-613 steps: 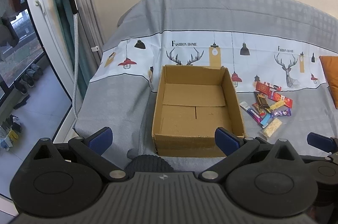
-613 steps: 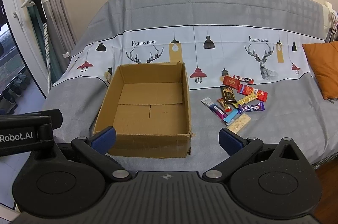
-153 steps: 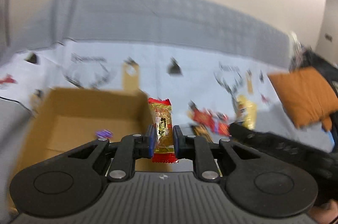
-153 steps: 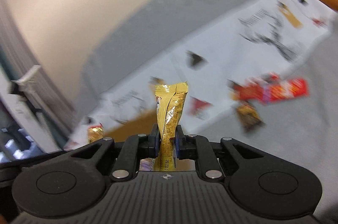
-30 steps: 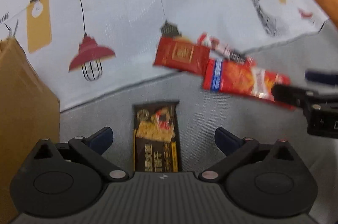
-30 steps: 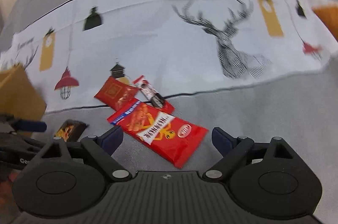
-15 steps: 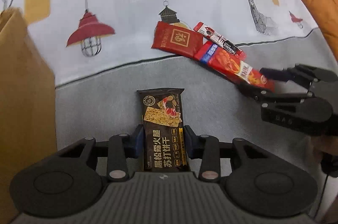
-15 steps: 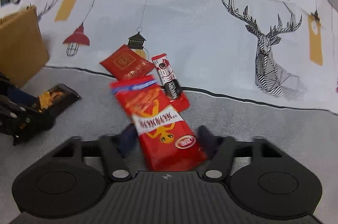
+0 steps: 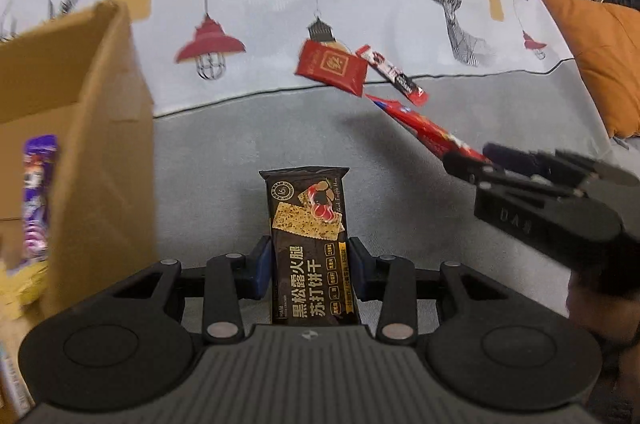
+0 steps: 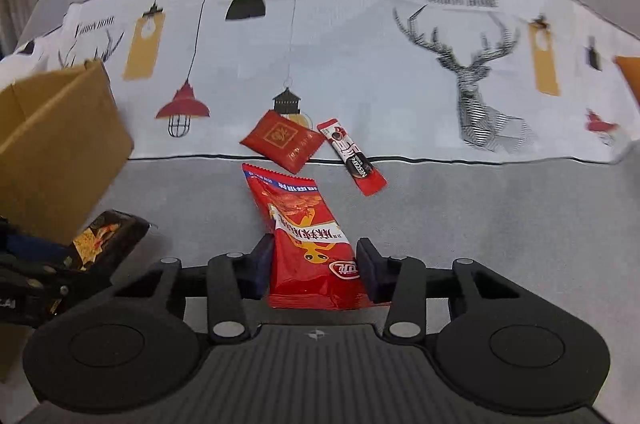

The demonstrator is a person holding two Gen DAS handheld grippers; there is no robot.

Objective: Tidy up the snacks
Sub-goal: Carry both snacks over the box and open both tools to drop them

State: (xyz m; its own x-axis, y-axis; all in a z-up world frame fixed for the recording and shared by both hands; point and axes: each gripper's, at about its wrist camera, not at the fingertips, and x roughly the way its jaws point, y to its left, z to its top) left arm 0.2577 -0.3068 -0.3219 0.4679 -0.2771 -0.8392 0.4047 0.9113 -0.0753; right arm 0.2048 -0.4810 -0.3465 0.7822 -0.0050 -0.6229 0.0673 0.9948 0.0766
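My left gripper (image 9: 308,268) is shut on a black cracker pack (image 9: 310,236) and holds it above the grey sofa cover. My right gripper (image 10: 314,264) is shut on a long red snack bag (image 10: 304,232), also lifted; it shows in the left wrist view (image 9: 420,126) at the right. The cardboard box (image 9: 80,128) stands to the left, with a purple snack (image 9: 36,192) and a yellow one inside. A red square sachet (image 10: 282,140) and a red-black coffee stick (image 10: 352,156) lie on the sofa ahead.
An orange cushion (image 9: 596,60) lies at the far right of the sofa. The box corner (image 10: 52,144) is close on the left of the right gripper. The left gripper with its pack shows in the right wrist view (image 10: 92,244).
Both grippers have risen from the sofa with their packs. The red bag now hangs off the surface, and the box is nearer on the left.
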